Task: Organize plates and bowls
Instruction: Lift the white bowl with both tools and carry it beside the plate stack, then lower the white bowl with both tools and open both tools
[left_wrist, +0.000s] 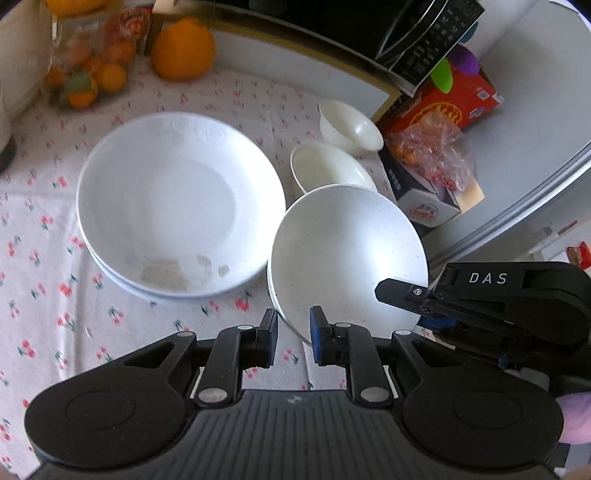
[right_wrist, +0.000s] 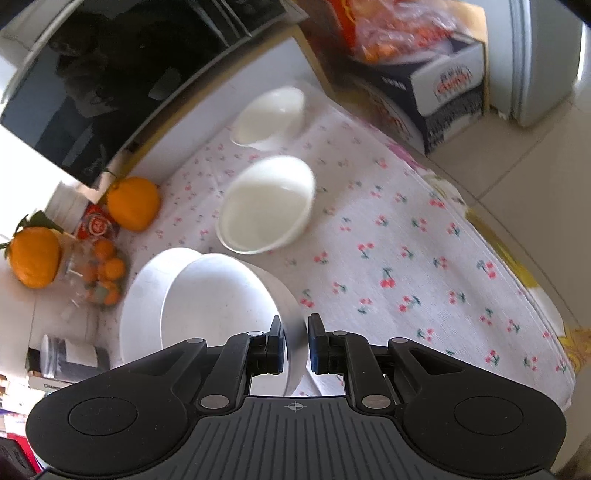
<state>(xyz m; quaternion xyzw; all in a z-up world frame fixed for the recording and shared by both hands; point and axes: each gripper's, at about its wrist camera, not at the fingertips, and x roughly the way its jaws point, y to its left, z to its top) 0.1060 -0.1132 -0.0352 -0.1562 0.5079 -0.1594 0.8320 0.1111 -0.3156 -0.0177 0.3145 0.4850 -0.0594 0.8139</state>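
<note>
A white speckled bowl (left_wrist: 347, 254) is tilted above the cherry-print cloth. My left gripper (left_wrist: 293, 338) is shut on its near rim. My right gripper (left_wrist: 417, 301) grips the bowl's right rim; in the right wrist view the right gripper (right_wrist: 295, 341) has the bowl (right_wrist: 218, 302) rim between its fingers. A stack of large white plates (left_wrist: 177, 206) lies to the left. Two small cream bowls, one nearer (left_wrist: 328, 166) and one farther (left_wrist: 349, 127), sit behind; the right wrist view shows both the nearer (right_wrist: 267, 205) and the farther (right_wrist: 271, 114).
A large orange (left_wrist: 183, 48) and a bag of small oranges (left_wrist: 88, 74) sit at the back left. A black microwave (left_wrist: 424, 33) stands behind. Boxes with a plastic bag (left_wrist: 430, 162) stand at the right. The cloth's table edge (right_wrist: 517, 258) falls off to the right.
</note>
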